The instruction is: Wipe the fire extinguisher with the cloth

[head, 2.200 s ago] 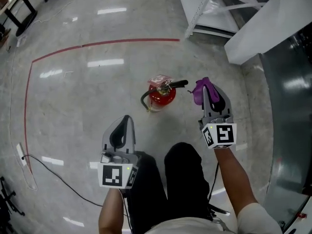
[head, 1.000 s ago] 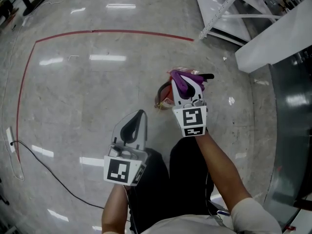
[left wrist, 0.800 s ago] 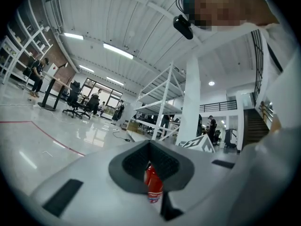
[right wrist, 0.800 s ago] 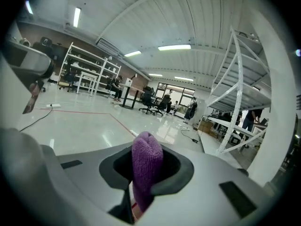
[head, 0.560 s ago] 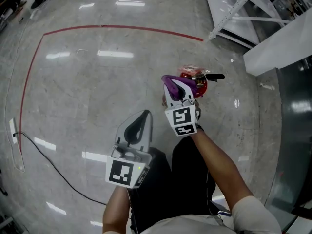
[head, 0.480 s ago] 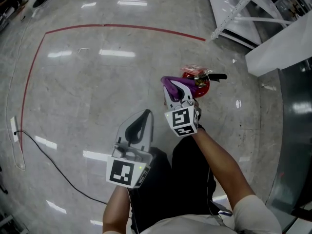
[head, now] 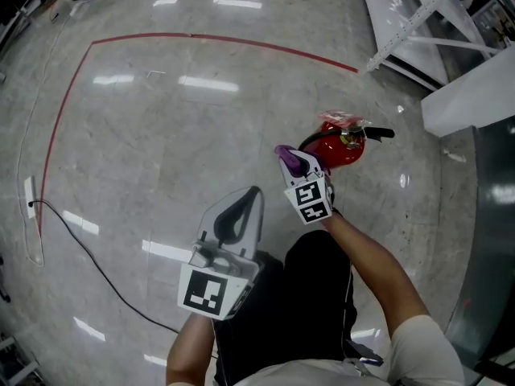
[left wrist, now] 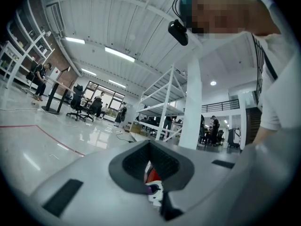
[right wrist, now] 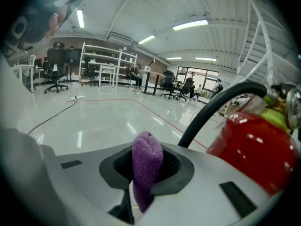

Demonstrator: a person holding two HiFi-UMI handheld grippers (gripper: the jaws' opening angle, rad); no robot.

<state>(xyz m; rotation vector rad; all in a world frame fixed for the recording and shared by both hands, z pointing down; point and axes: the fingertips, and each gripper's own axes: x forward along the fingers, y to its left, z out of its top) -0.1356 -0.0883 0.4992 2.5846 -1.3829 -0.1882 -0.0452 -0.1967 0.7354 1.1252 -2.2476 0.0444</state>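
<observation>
While the polished grey floor (head: 161,135) fills most of the head view, a white shelving rack (head: 418,22) stands at its upper right, beyond a painted red line (head: 201,39). The red fire extinguisher (head: 339,148) stands upright on the floor just right of centre. Its black hose (right wrist: 211,112) arches across the right gripper view beside the red body (right wrist: 254,145). The left gripper (head: 241,207) hangs low, well apart from the extinguisher, jaws together with nothing between them (left wrist: 150,168). The right gripper (head: 291,158) sits just beside the extinguisher's left flank, jaws clamped on a folded purple cloth (right wrist: 146,166). Whether cloth and cylinder touch cannot be told.
</observation>
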